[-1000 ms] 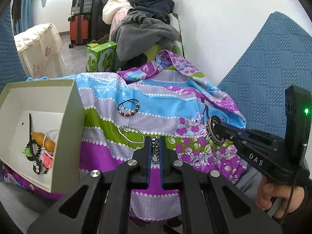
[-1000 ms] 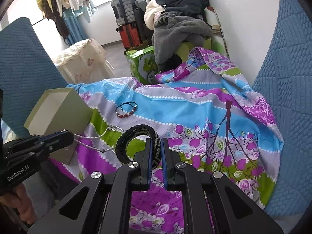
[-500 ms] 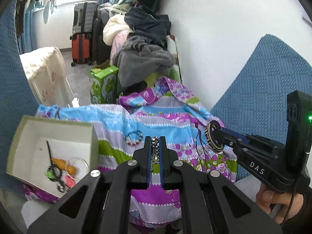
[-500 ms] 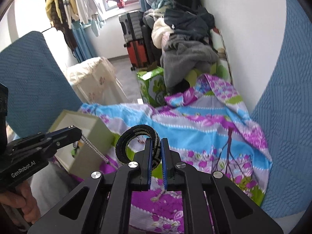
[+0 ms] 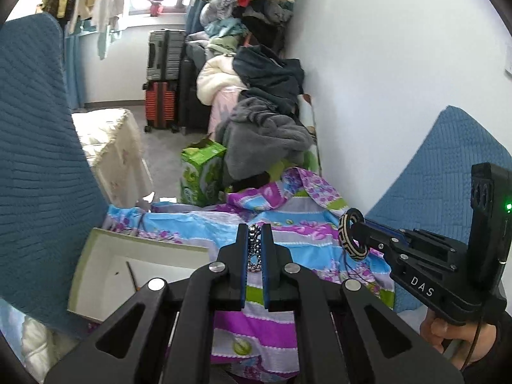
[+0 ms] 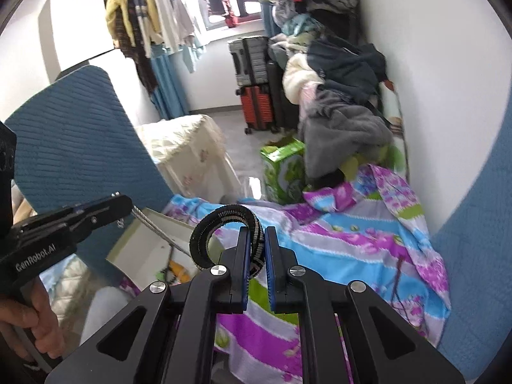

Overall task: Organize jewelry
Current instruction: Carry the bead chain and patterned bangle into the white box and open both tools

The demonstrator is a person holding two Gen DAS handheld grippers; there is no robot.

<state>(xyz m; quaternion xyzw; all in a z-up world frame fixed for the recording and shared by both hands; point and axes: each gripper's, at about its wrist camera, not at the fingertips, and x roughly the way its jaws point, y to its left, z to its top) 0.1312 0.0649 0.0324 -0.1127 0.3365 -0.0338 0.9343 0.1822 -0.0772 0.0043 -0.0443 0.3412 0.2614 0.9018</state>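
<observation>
Between my left gripper (image 5: 255,233) fingers: bead chain (image 5: 254,249) pinched, rest dangling so it can feed into box (image 5: 96,240) below-left. Right gripper (image 6: 256,243) fingers pinch bangle (image 6: 224,224) by rim, loop up-left of tips, clear of cloth (image 6: 352,240), box next I judge
</observation>
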